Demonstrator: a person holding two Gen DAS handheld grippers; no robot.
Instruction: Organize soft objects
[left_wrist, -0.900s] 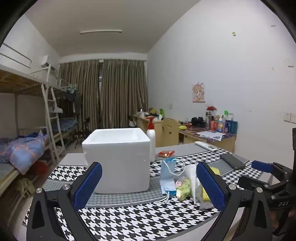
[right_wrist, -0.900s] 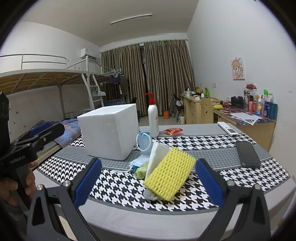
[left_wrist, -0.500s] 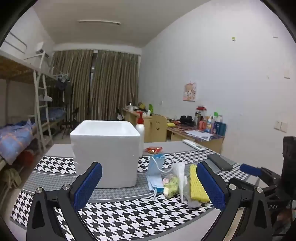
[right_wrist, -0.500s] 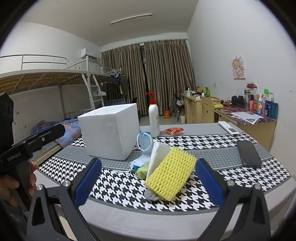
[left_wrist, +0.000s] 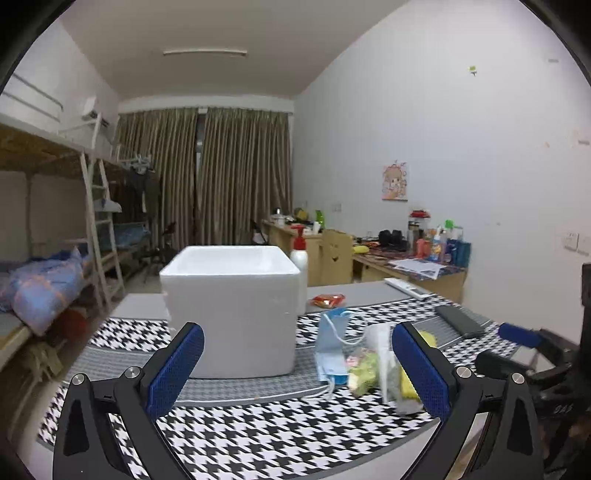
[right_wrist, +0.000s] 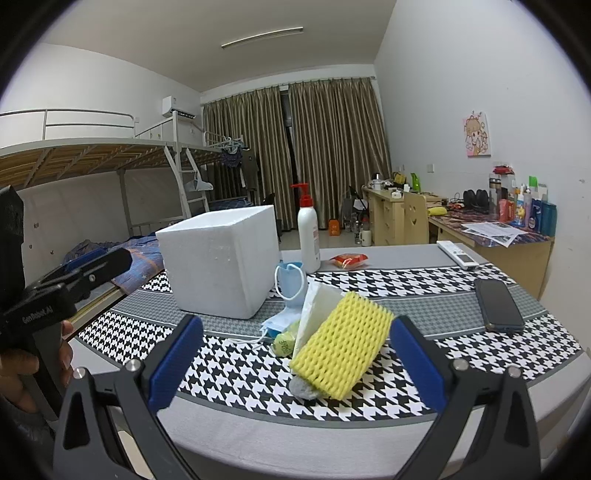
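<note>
The worktop (right_wrist: 424, 306) carries a white foam box (right_wrist: 221, 266). Just right of it lies the heap of soft things: a yellow foam net sleeve (right_wrist: 341, 343) leaning on a white bag (right_wrist: 317, 306), with a blue face mask (right_wrist: 291, 284) behind. Left gripper (left_wrist: 297, 369) and right gripper (right_wrist: 295, 362) hover with jaws released, grasping nothing.

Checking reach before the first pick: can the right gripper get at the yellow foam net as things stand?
Probably yes. The right gripper is open and empty, and the yellow foam net leans straight ahead between its fingers at the front of the pile, with only bare tablecloth before it.
</note>
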